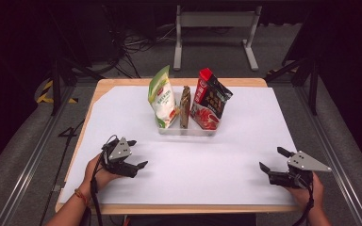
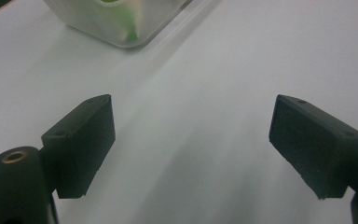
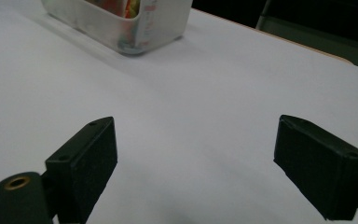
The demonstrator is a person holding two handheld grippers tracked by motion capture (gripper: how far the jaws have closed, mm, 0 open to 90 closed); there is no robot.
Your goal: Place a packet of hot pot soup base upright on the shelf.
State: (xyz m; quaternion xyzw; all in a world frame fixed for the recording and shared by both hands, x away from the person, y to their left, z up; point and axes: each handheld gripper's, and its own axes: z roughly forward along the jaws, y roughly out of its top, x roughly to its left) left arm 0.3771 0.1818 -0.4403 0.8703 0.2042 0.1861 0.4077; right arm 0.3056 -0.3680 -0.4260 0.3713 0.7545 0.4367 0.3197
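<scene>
Jaws of both the left gripper (image 1: 138,153) and right gripper (image 1: 274,158) stand wide apart with nothing between them, resting low over the white table (image 1: 207,165). Well ahead of both sits a clear tray (image 1: 186,130), holding a green pouch (image 1: 162,96), brown packet (image 1: 185,107) and red pouch (image 1: 210,99) upright, probably for easy gripping.

Black fingers (image 2: 81,144), grey plates, red wristband (image 1: 79,194)

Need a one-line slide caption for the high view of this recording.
Three snack packets stand in a clear tray while the left tongs and right tongs rest open near the table's front edge.
</scene>
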